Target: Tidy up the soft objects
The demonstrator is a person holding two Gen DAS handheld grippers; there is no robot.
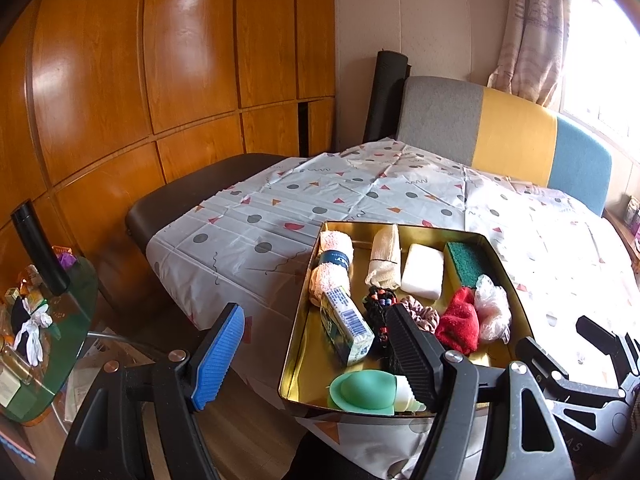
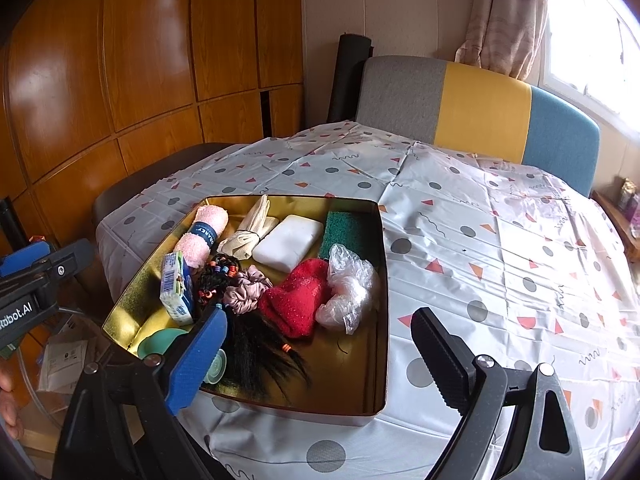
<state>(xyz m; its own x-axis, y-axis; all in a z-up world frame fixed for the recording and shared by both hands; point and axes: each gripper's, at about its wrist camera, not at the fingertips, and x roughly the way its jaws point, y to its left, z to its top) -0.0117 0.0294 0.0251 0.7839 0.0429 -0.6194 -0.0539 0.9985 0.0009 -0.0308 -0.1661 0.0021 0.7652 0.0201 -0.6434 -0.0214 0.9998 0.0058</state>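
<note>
While hovering near gold tin (image 2: 382, 280) on patterned table (image 2: 480, 240), left claw (image 1: 316, 356) spread wide, right claw (image 2: 320, 356) spread wide, red sock (image 2: 296, 300), pink scrunchie (image 2: 246, 286), rolled pink towel (image 2: 202, 236) inside tin

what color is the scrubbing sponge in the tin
Green sponge on top, with a yellow layer beneath; clearest in the left wrist view.

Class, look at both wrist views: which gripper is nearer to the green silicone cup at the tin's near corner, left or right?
Left. The left gripper straddles the tin's near-left edge, its black finger just beside the green cup. The right gripper sits farther right.
</note>
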